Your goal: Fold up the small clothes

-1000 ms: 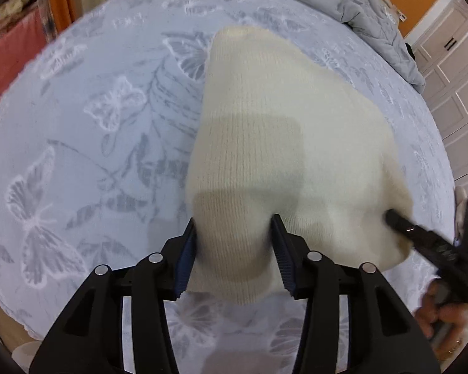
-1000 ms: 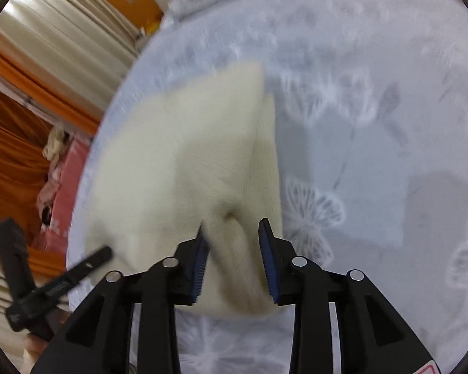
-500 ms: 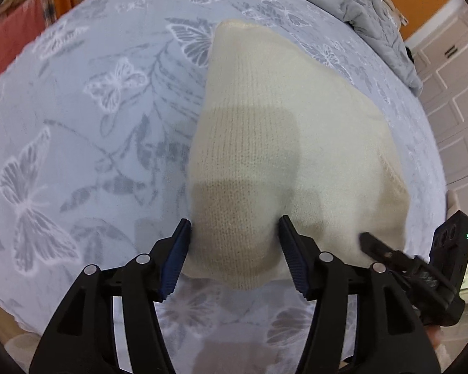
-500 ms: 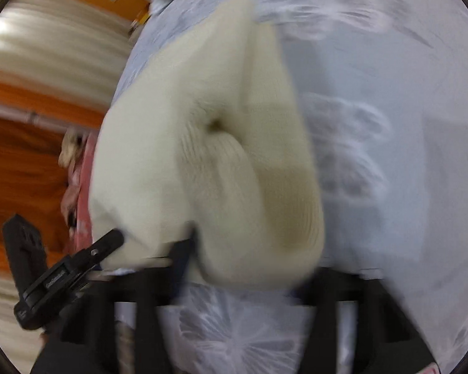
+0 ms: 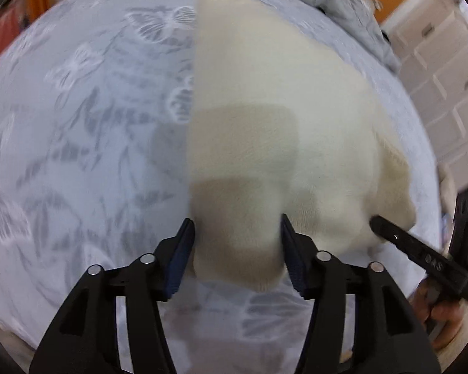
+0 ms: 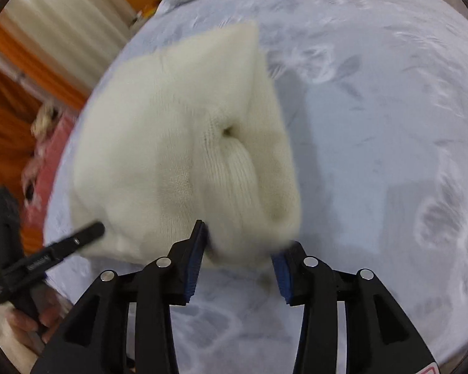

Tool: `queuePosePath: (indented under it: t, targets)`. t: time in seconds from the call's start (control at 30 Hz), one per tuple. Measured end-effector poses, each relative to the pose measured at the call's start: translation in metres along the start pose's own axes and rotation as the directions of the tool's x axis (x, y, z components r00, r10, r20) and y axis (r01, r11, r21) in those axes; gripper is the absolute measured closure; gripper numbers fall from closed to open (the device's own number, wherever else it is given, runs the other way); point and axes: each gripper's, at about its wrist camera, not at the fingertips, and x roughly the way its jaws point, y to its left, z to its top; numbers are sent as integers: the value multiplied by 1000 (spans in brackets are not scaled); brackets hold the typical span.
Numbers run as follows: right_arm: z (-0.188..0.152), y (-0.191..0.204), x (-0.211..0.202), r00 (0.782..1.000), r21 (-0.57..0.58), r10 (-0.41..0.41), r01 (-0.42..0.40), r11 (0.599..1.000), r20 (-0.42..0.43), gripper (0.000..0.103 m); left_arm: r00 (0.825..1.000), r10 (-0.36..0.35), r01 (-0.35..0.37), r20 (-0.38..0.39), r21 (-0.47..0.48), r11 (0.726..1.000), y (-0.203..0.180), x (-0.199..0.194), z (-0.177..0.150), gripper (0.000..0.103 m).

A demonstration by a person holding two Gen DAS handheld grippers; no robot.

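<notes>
A cream knitted garment (image 5: 274, 131) lies on a pale blue bedsheet with a butterfly print (image 5: 78, 143). My left gripper (image 5: 237, 237) is open, its jaws astride the garment's near left corner. In the right wrist view the garment (image 6: 177, 143) has a raised fold at its near right corner. My right gripper (image 6: 238, 246) is open, its jaws on either side of that fold. Each gripper shows at the edge of the other's view: the right one in the left wrist view (image 5: 421, 255), the left one in the right wrist view (image 6: 46, 255).
A grey quilt (image 5: 352, 6) lies at the far end of the bed. White panelled cabinet doors (image 5: 446, 87) stand to the right. Orange curtains (image 6: 3, 99) and a red cloth (image 6: 43, 168) are beyond the bed's left side.
Both grippers opened from a narrower grip on the garment's near corners. The right corner was lifted and folded up, then came down. The left gripper shifted slightly.
</notes>
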Motion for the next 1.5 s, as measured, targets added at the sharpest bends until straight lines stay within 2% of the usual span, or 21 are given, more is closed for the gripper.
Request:
queuePosePath:
  t: [0.07,0.17,0.2,0.23,0.27,0.3,0.4,0.47,0.5,0.57,0.63,0.67,0.73,0.87,0.97,1.0,1.03,1.1,1.2,1.37,1.5]
  targets:
    - [9,2,-18,998,0,15,-15,1000,56,62,1000,-3,3,10,-20,1000,1,-14,3,49]
    - [26,-6,-17,997,25,44,-45,999,60,62,995,77,-80,56,52,995,-10,-32,9,49]
    - [31,-6,-3,998,21,54,-55,998,22,80,994,94,-97,48,66,993,-12,-29,9,49]
    - [28,-1,14,999,3,47,-47,999,-25,91,993,112,-114,35,74,991,-11,-25,10,49]
    - [24,2,32,996,-13,24,-25,1000,-81,93,991,131,-133,29,74,988,-10,-21,10,47]
    - [20,5,38,993,-10,46,-48,999,-105,93,989,142,-144,32,69,987,-10,-18,10,46]
    - [6,31,15,991,-64,111,-116,991,-80,94,984,178,-179,26,47,983,-8,-18,11,44]
    - [4,37,8,993,-74,105,-109,991,-58,95,978,207,-209,34,64,976,-9,-26,10,44]
    - [4,32,13,996,-57,73,-77,995,-58,95,969,243,-246,43,103,964,-14,-27,9,44]
    - [2,8,34,996,-12,-26,25,1000,-80,97,962,270,-274,48,145,951,-18,-26,8,42]
    - [1,-20,49,996,82,30,-23,996,-85,101,955,294,-298,43,157,942,-20,-23,9,38]
    - [4,-23,45,993,130,68,-56,990,-94,100,956,293,-293,30,160,943,-22,-20,10,37]
    - [9,-13,33,994,106,63,-54,993,-87,97,950,309,-310,29,163,937,-25,-19,12,37]
    - [14,10,-1,998,28,58,-58,998,22,93,946,322,-323,35,165,932,-26,-21,11,37]
    - [12,18,16,999,-56,-39,39,998,7,93,944,327,-329,37,163,930,-27,-20,11,37]
    - [7,13,34,991,-110,-124,119,987,-41,93,942,333,-334,36,161,929,-28,-21,11,37]
    - [2,9,42,986,-137,-155,146,980,-57,93,941,336,-338,36,161,927,-29,-21,10,37]
    - [-2,13,31,985,-151,-169,163,975,-30,93,941,337,-337,30,164,927,-31,-20,10,37]
    - [-5,20,2,990,-130,-137,138,982,11,84,935,353,-354,40,168,920,-34,-24,8,37]
    - [1,29,-41,986,-110,-78,95,989,150,84,929,367,-371,57,170,913,-42,-31,2,38]
    - [29,44,-40,985,-134,-11,35,990,174,87,927,369,-376,69,177,910,-47,-36,-3,39]
